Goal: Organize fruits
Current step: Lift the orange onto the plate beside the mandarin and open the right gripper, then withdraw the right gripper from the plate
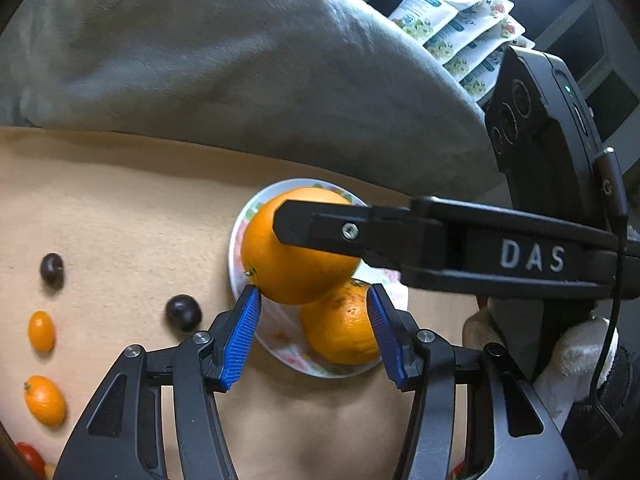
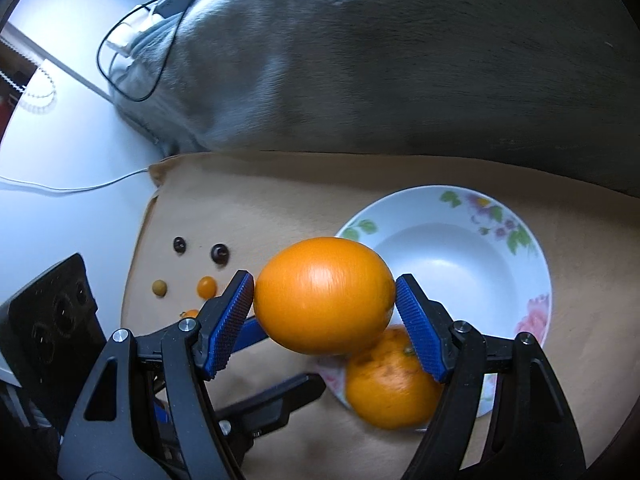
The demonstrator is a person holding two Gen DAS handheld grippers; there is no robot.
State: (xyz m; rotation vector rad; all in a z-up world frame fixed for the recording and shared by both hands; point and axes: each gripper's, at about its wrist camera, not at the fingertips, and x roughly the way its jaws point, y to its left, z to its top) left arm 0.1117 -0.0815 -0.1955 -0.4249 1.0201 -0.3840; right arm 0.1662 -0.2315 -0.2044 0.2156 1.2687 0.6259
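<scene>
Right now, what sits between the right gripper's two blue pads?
A smooth orange, pinched between the right gripper pads above the floral plate, shown in the right wrist view. A second orange lies below it on the plate.

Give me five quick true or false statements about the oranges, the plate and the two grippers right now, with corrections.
1. The right gripper is clamped on a smooth orange. True.
2. The floral plate holds no fruit. False: a second orange lies at its rim.
3. The left gripper is gripping the second orange. False: its jaws are open with nothing pressed between them.
4. Two dark round fruits lie on the tan cloth beside the plate. True.
5. A blue cushion lies behind the cloth. False: the cushion is grey.
</scene>
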